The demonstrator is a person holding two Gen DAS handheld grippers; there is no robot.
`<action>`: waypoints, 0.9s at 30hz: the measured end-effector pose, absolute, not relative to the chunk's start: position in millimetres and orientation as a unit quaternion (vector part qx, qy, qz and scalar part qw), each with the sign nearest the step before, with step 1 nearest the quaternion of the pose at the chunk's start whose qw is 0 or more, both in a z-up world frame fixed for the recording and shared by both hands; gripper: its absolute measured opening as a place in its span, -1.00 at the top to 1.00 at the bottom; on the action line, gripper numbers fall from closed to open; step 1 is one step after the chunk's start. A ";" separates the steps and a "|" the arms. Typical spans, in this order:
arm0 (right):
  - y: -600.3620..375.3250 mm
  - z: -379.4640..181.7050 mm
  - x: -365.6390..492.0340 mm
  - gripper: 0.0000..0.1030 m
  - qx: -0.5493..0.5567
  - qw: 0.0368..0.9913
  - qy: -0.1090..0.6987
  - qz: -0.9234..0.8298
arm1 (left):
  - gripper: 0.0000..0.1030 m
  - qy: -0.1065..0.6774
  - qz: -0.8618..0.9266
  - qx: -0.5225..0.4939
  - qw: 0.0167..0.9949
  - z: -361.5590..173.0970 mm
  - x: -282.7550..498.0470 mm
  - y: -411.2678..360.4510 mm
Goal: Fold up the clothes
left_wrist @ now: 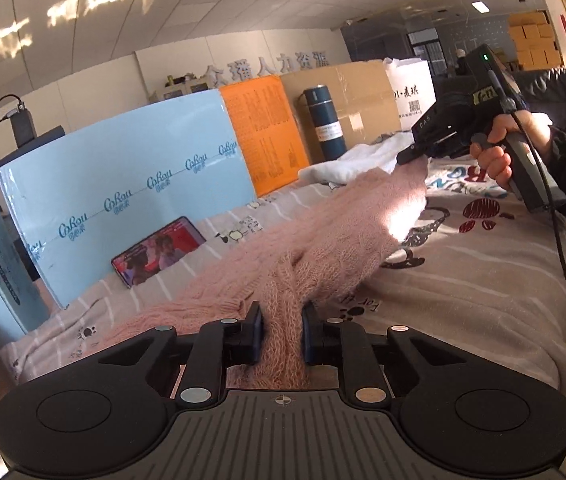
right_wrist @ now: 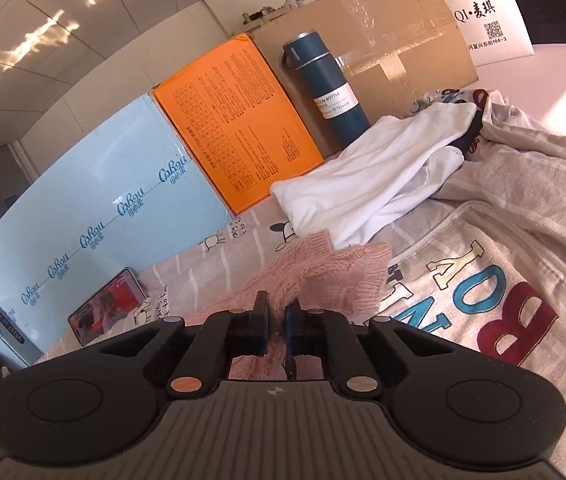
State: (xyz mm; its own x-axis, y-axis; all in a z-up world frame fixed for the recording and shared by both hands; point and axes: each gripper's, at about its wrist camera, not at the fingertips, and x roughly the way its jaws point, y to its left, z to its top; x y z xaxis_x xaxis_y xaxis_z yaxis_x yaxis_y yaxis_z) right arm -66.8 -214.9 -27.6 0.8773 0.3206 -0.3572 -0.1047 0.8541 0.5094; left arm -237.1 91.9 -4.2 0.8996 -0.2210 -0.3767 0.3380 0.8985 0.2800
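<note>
A pink knitted sweater [left_wrist: 323,236] lies on the printed bed sheet [left_wrist: 463,280], partly lifted. My left gripper [left_wrist: 282,320] is shut on a bunched part of the sweater near me. My right gripper [left_wrist: 413,157], held in a hand, is shut on the sweater's far corner and holds it up above the sheet. In the right wrist view my right gripper [right_wrist: 277,312] pinches the pink sweater [right_wrist: 323,272] between its pads. A white garment [right_wrist: 375,176] lies crumpled behind it.
A light blue box [left_wrist: 123,184], an orange box [left_wrist: 267,132], a dark blue bottle [left_wrist: 323,120] and a cardboard box [left_wrist: 355,92] line the far edge. A phone [left_wrist: 159,250] leans on the blue box. A beige lettered garment [right_wrist: 503,280] lies at the right.
</note>
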 end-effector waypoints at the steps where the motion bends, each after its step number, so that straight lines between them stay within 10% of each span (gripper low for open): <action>1: -216.1 -21.4 -75.2 0.86 0.240 0.942 0.206 0.111 | 0.66 0.170 -0.154 0.166 0.959 -0.4 -239.2 94.7; 13: -246.8 -56.3 -131.2 0.84 0.210 0.945 0.239 0.069 | 0.61 0.245 -0.208 0.117 0.940 -33.9 -253.9 103.7; 18: -263.7 -63.4 -124.1 0.12 0.262 0.931 0.247 0.059 | -0.35 0.224 -0.212 0.065 0.949 -26.8 -268.0 120.3; 22: -279.6 -62.0 -104.7 -0.06 0.306 0.915 0.255 0.068 | -0.51 0.207 -0.169 0.036 0.963 -20.6 -275.4 134.4; 24: -279.5 -63.9 -93.4 0.03 0.300 0.914 0.267 0.057 | -0.52 0.203 -0.147 0.021 0.968 -19.3 -276.1 142.6; 27: -272.8 -61.5 -87.0 0.71 0.257 0.931 0.254 0.049 | -0.53 0.202 -0.118 0.008 0.972 -19.3 -276.2 152.2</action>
